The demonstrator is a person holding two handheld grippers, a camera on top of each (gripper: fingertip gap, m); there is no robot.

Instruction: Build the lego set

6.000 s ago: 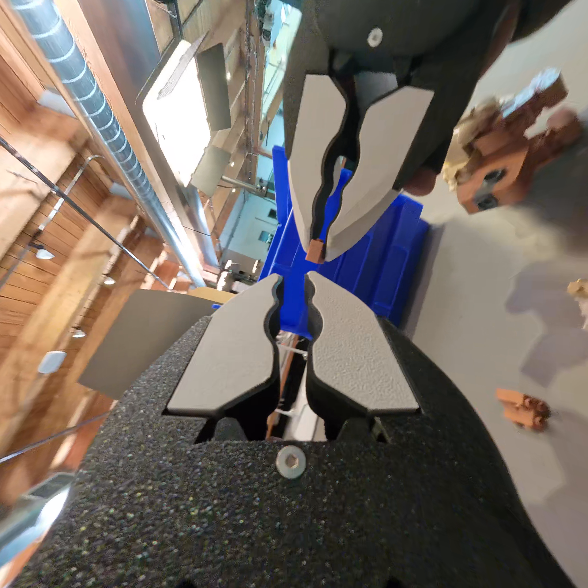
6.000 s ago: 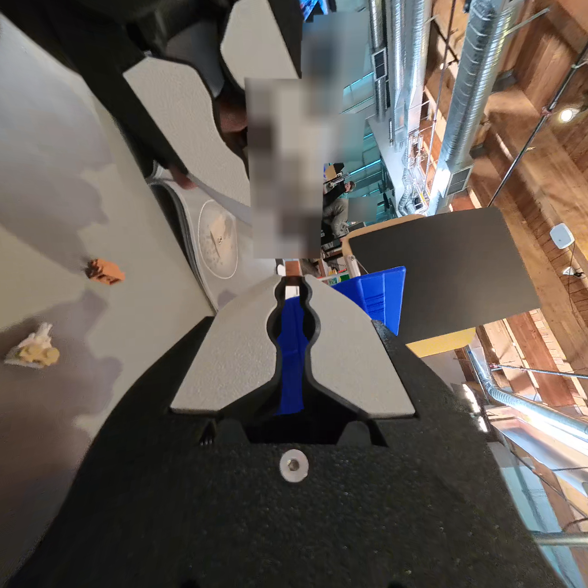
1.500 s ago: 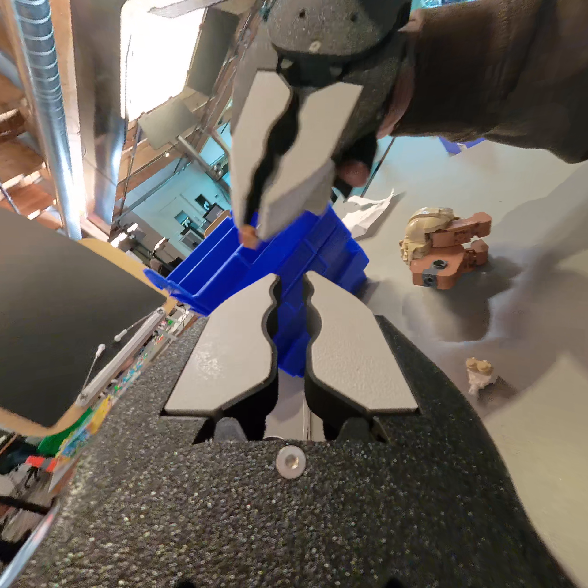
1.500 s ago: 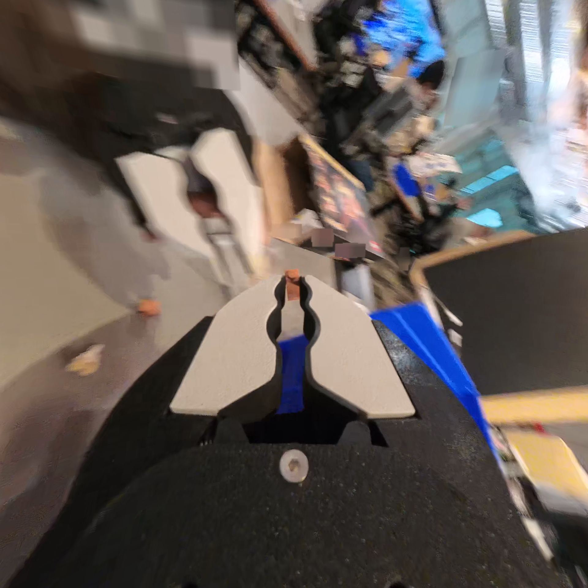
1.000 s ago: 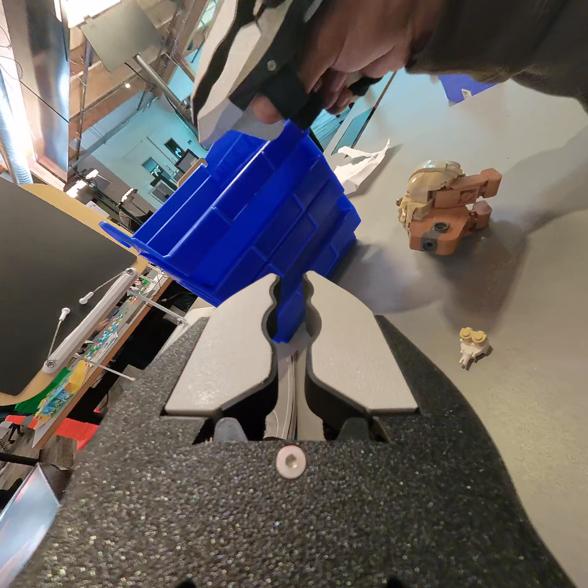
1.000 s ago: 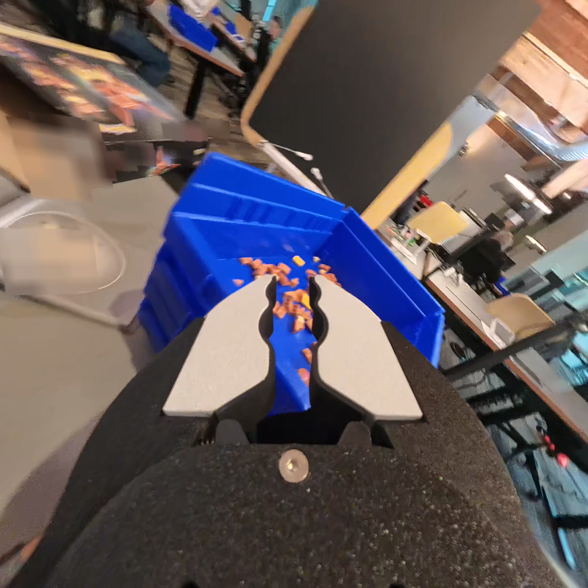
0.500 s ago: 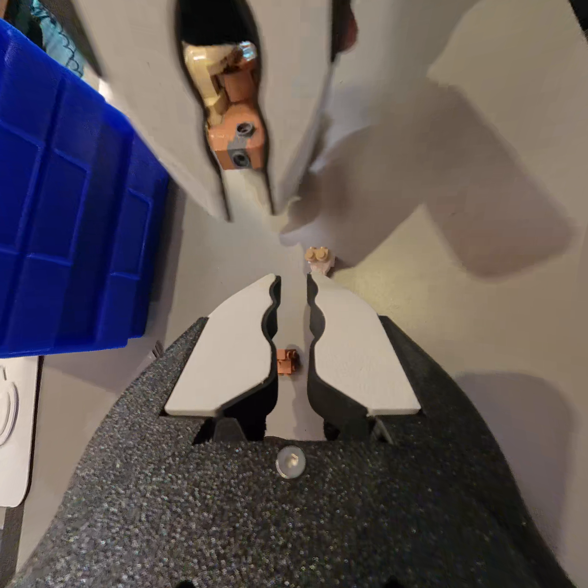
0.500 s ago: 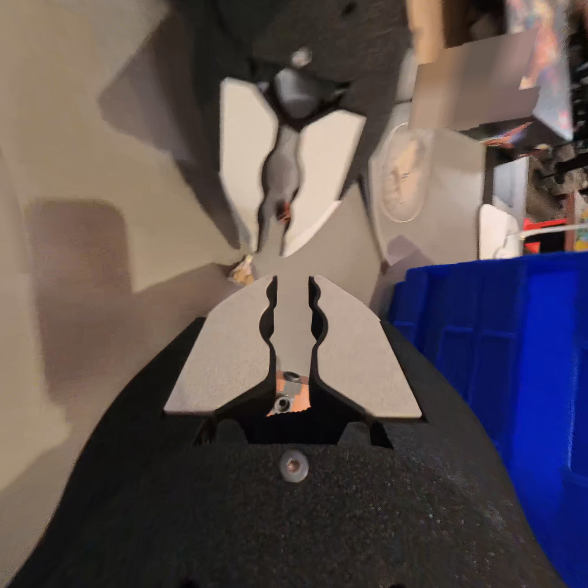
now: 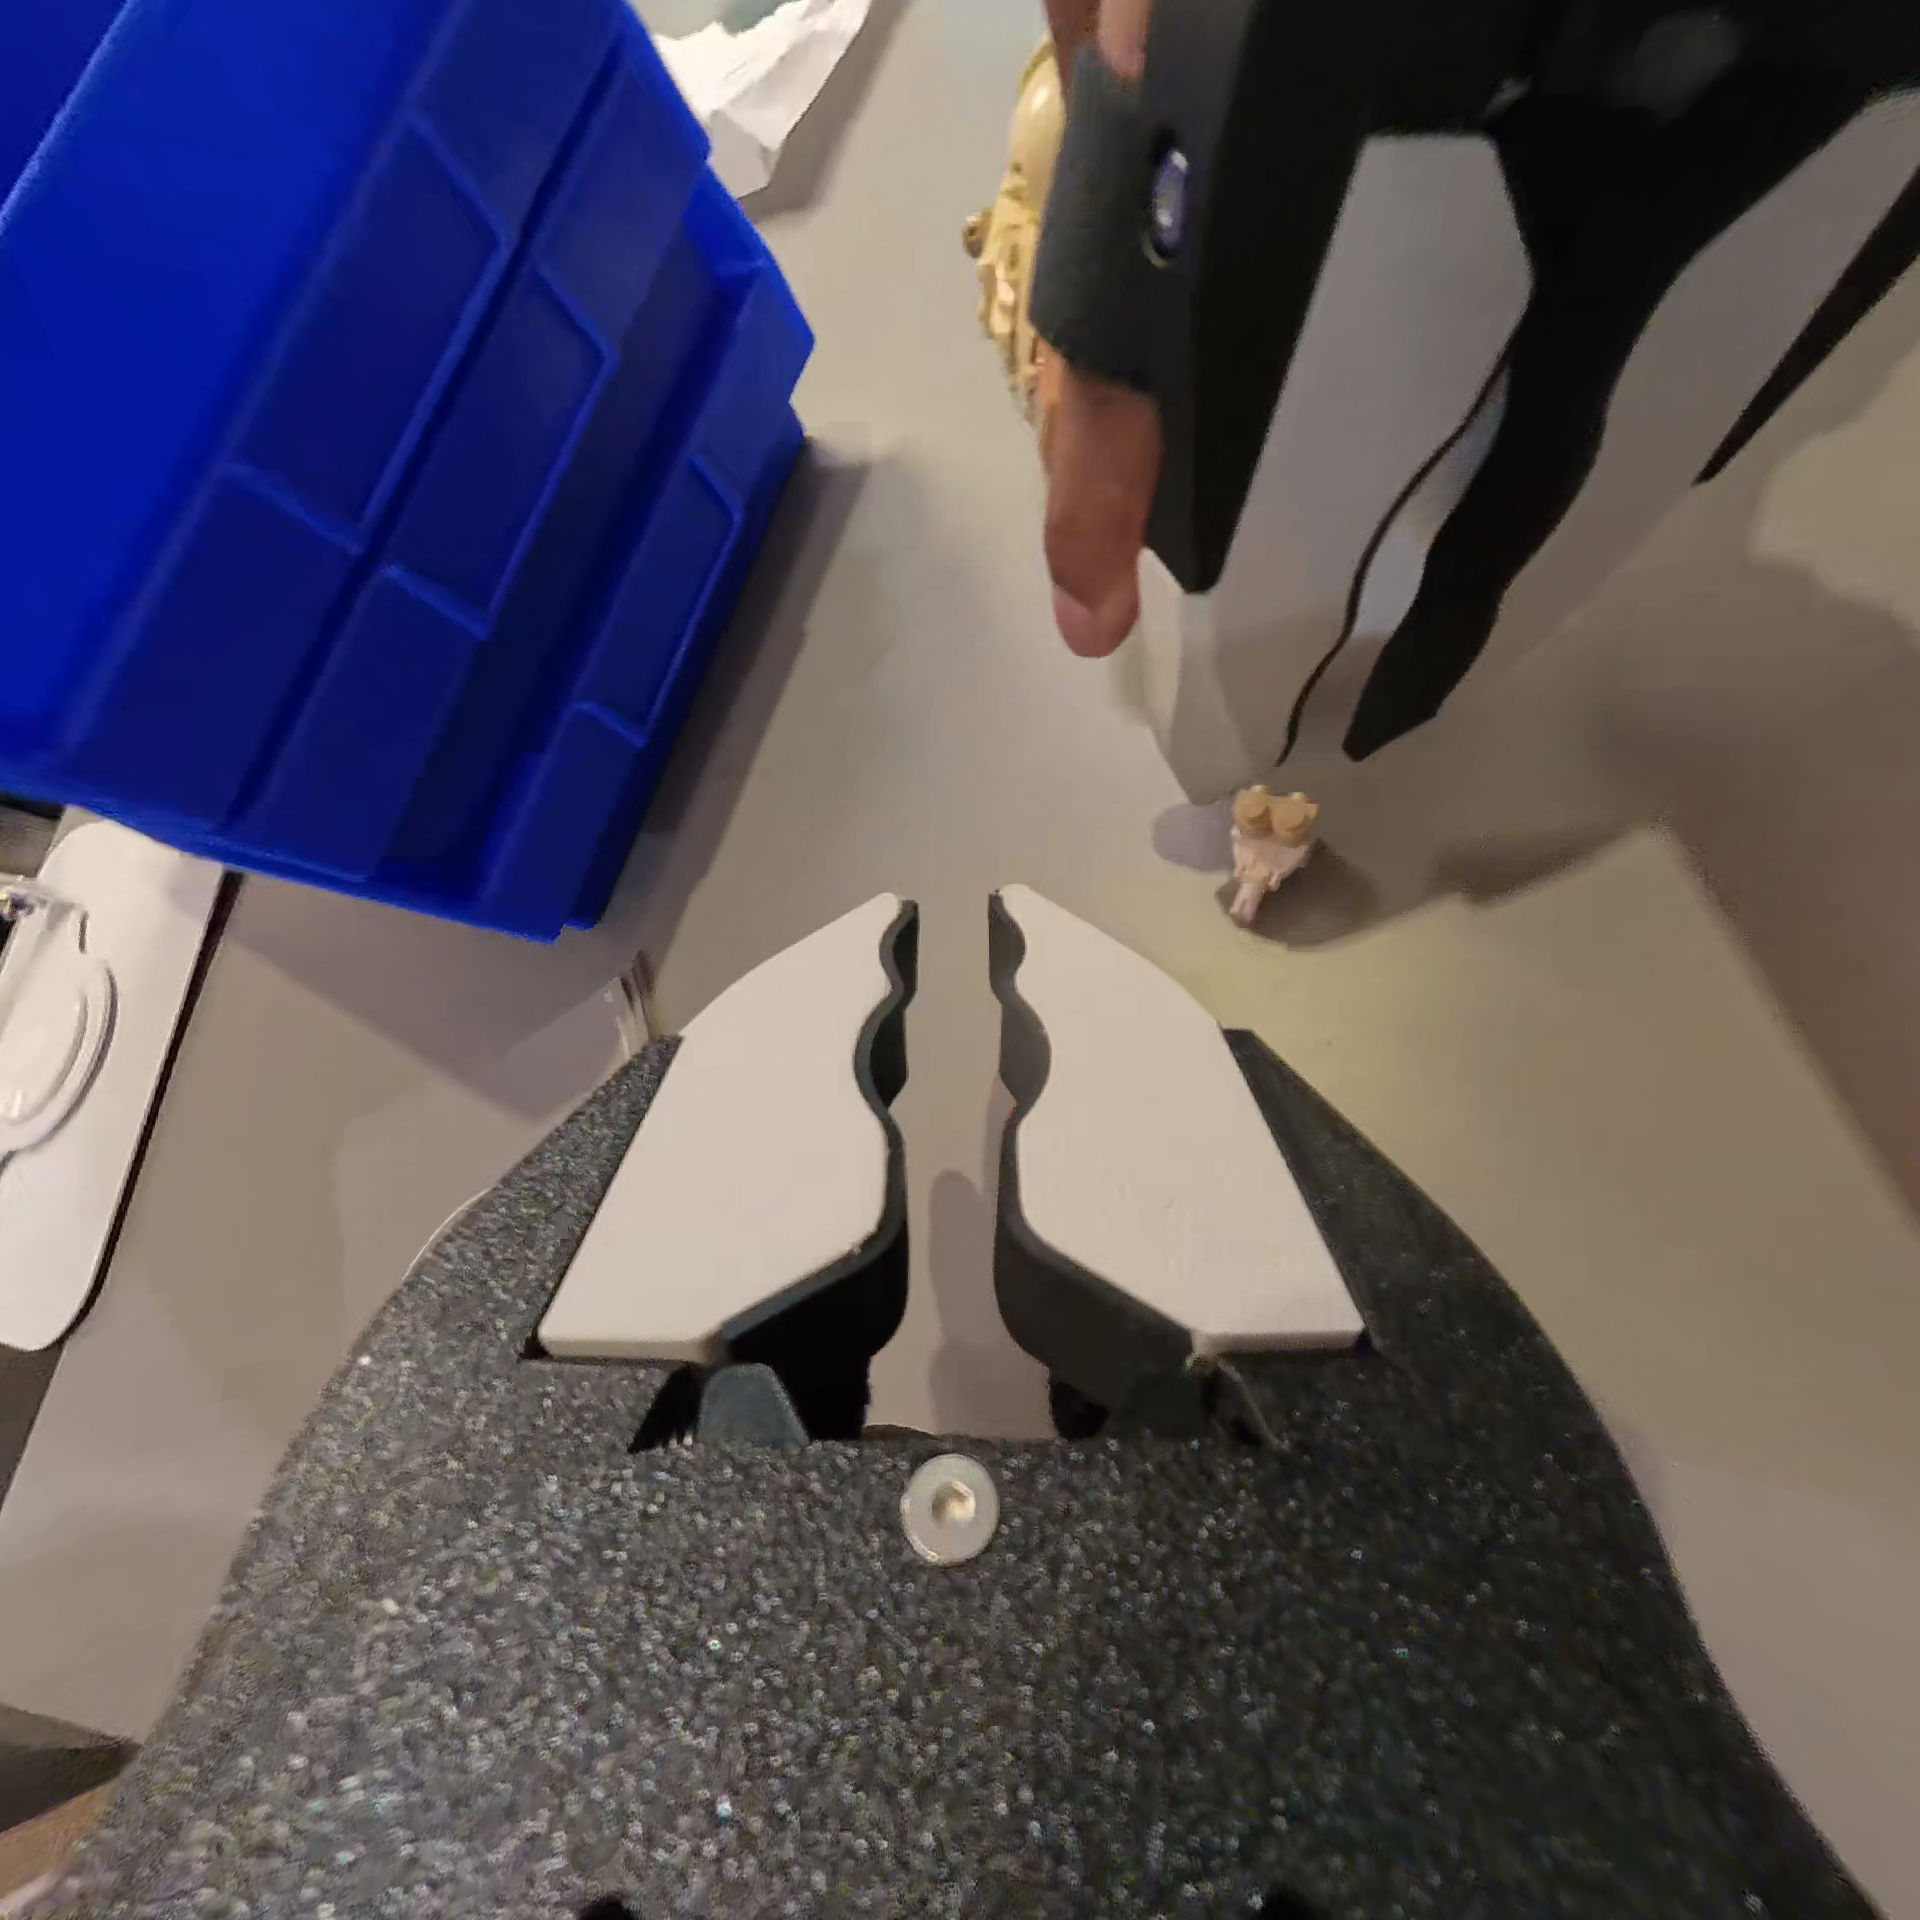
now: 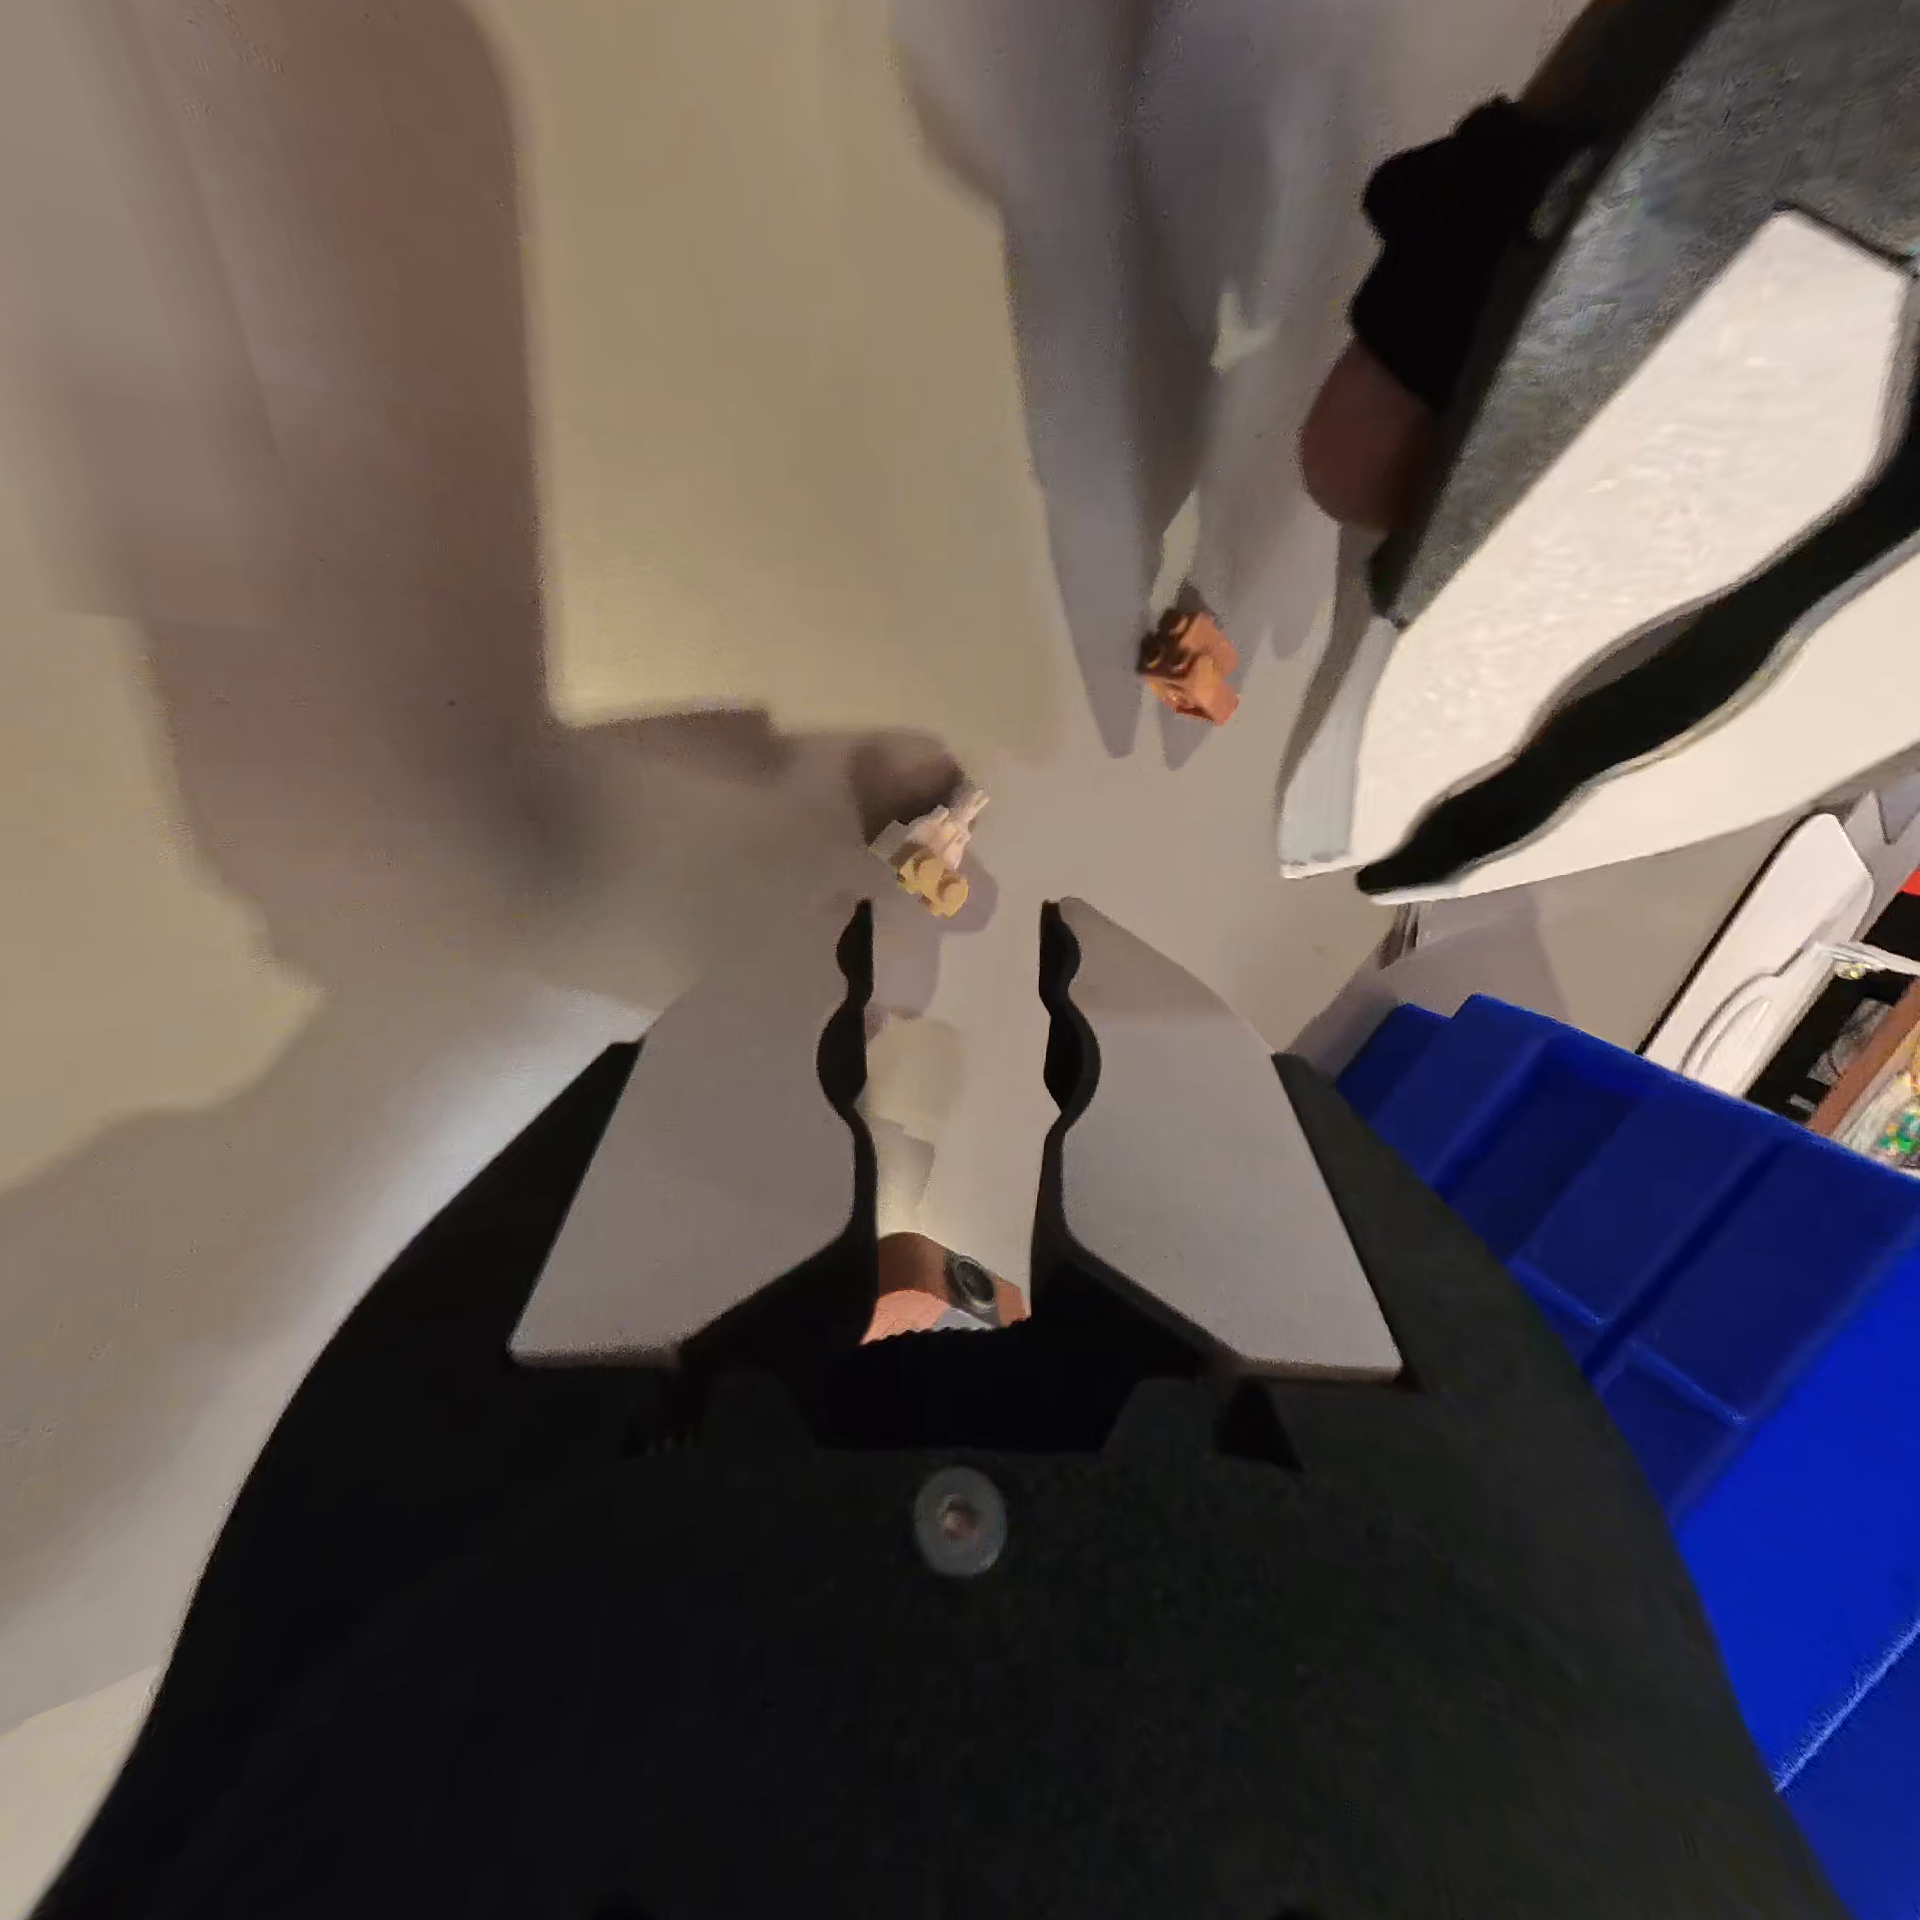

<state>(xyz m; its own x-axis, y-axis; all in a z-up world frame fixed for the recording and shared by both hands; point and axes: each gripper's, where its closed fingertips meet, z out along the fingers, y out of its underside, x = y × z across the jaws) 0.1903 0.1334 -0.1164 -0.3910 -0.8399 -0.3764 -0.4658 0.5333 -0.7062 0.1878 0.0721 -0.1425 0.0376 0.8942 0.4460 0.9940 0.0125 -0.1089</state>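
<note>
A small tan and white lego piece (image 9: 1270, 836) lies on the grey table (image 9: 935, 644). My right gripper (image 9: 1283, 758) stands over it, open and empty, tips almost on it. In the right wrist view the piece (image 10: 930, 847) lies just ahead of my right gripper (image 10: 951, 914). A small brown brick (image 10: 1190, 665) lies farther on, near my left gripper (image 10: 1340, 878). My left gripper (image 9: 948, 902) is empty, its jaws a narrow gap apart. The brown and tan lego build (image 9: 1008, 239) is partly hidden behind the right gripper; it also shows low between the right fingers (image 10: 935, 1294).
A blue bin (image 9: 364, 416) stands at the left, close to both grippers; in the right wrist view it (image 10: 1662, 1247) is at the right. Crumpled white paper (image 9: 769, 83) lies beyond it. A white plastic tray (image 9: 62, 1091) lies at the table's left edge. It is some 5 centimeters from my left tips to the small brown brick (image 10: 1190, 665).
The right gripper dropped its small brown brick, swung back over the table, opened wider and came down over the tan piece. The left gripper shifted; the brown brick no longer shows between its fingers.
</note>
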